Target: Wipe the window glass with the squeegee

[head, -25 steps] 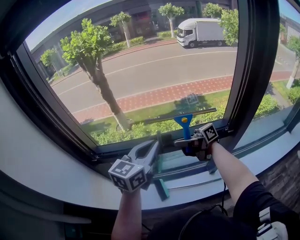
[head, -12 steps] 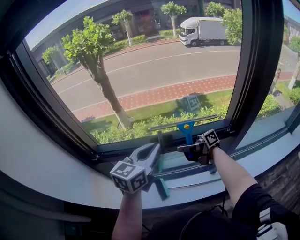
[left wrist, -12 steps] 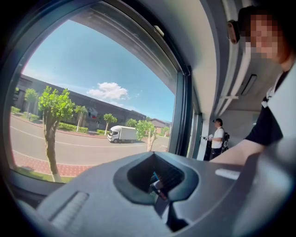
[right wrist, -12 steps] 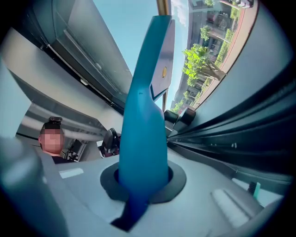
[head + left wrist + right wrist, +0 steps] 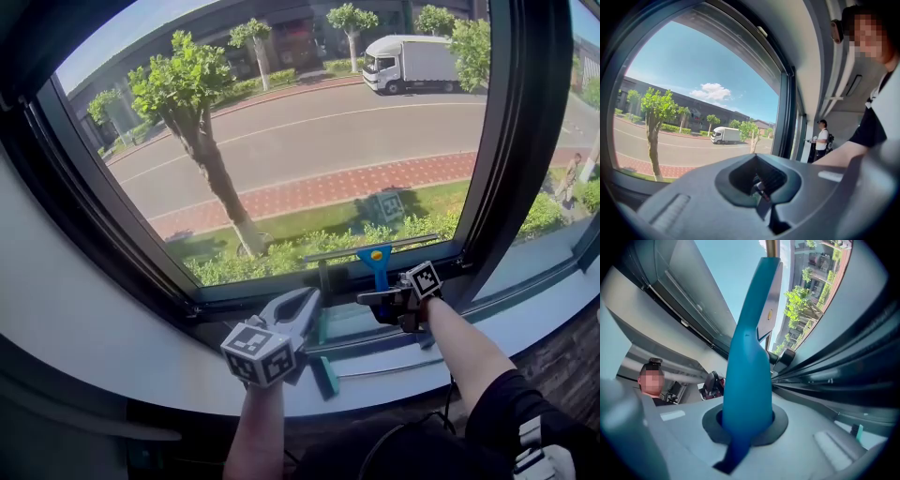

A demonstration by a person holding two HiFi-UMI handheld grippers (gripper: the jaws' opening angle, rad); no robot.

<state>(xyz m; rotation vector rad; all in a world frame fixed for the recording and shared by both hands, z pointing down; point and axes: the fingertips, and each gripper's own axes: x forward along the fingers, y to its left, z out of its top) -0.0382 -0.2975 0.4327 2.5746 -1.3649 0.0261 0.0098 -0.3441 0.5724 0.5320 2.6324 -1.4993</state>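
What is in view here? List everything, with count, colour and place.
window glass: one, clear, straight ahead
window frame: one, dark, round the glass
sill: one, white, below the frame
squeegee: one, blue handle, blade at the glass's bottom edge
teal tool: one, on the sill beside the left gripper
trees: several, green, along the road outside
truck: one, white, on the road, top right
left gripper: one, grey, jaws together, over the sill
right gripper: one, grey, shut on the squeegee's handle
forearms: two, bare, bottom of the head view
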